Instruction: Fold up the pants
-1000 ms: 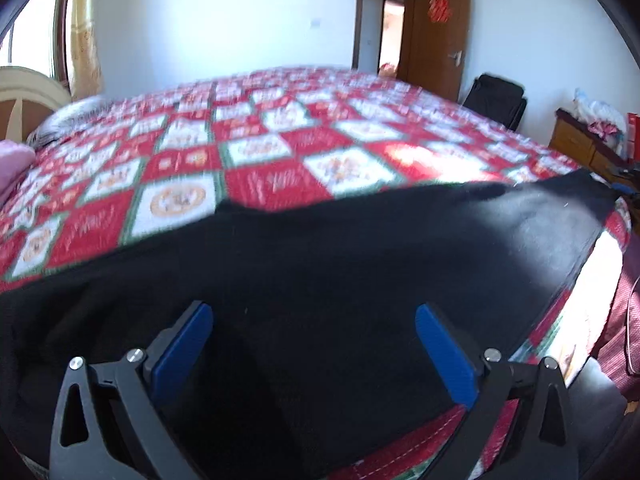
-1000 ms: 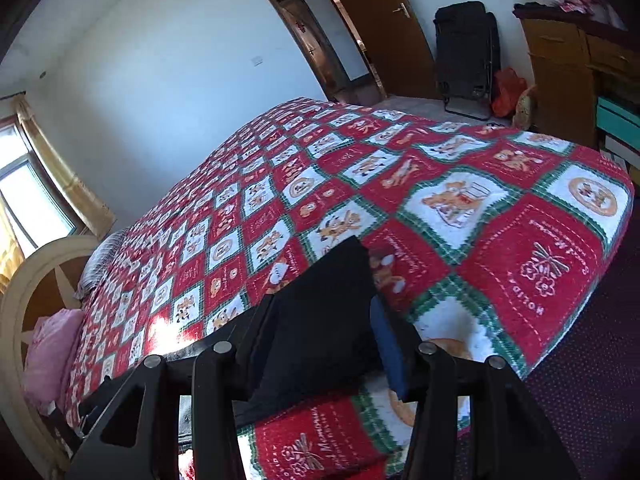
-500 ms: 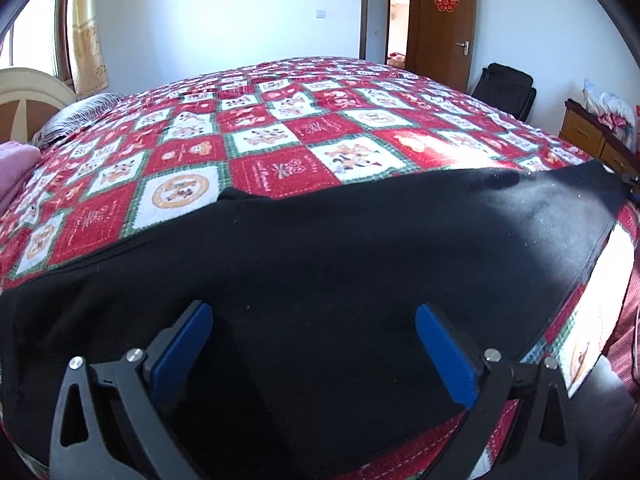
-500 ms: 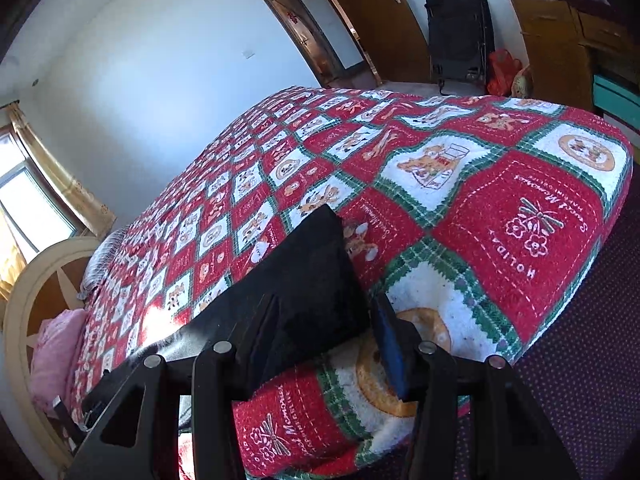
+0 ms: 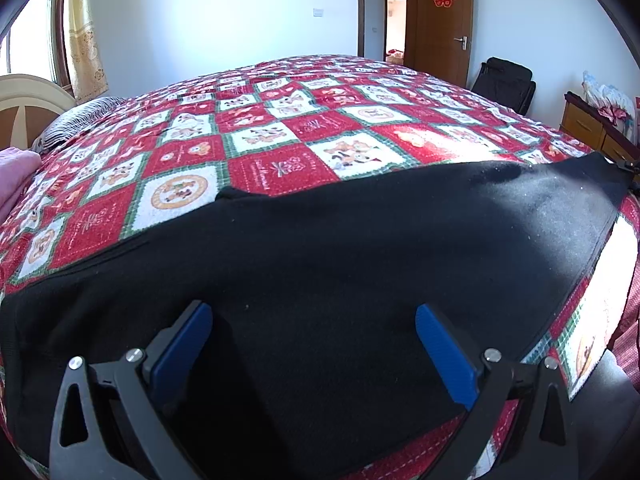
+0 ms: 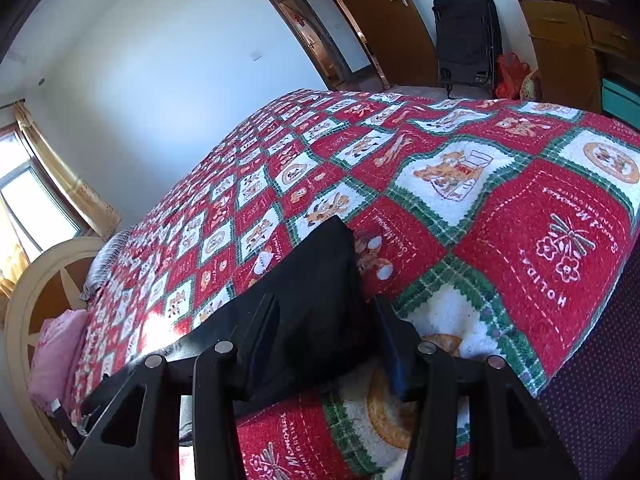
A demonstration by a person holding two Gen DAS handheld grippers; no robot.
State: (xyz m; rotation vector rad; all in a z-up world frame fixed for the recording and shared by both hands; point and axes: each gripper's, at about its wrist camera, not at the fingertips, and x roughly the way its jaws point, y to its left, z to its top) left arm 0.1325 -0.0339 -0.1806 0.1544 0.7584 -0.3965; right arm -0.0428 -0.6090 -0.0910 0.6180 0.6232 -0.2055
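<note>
Because the black pants (image 5: 320, 248) are soft and floppy, we should grab them at a corner. They lie on the checked bedspread (image 5: 280, 140). Our left gripper (image 5: 314, 344) gapes wide above them. Our right gripper (image 6: 324, 320), at three o'clock, straddles the leg end; clamped or not, we cannot tell.

Home bedroom: wide bed (image 5: 280, 128) under red patchwork quilt (image 6: 520, 220), curved headboard (image 5: 24, 100), curtained window (image 6: 36, 196), wooden door (image 5: 440, 28), dresser (image 6: 568, 40).
</note>
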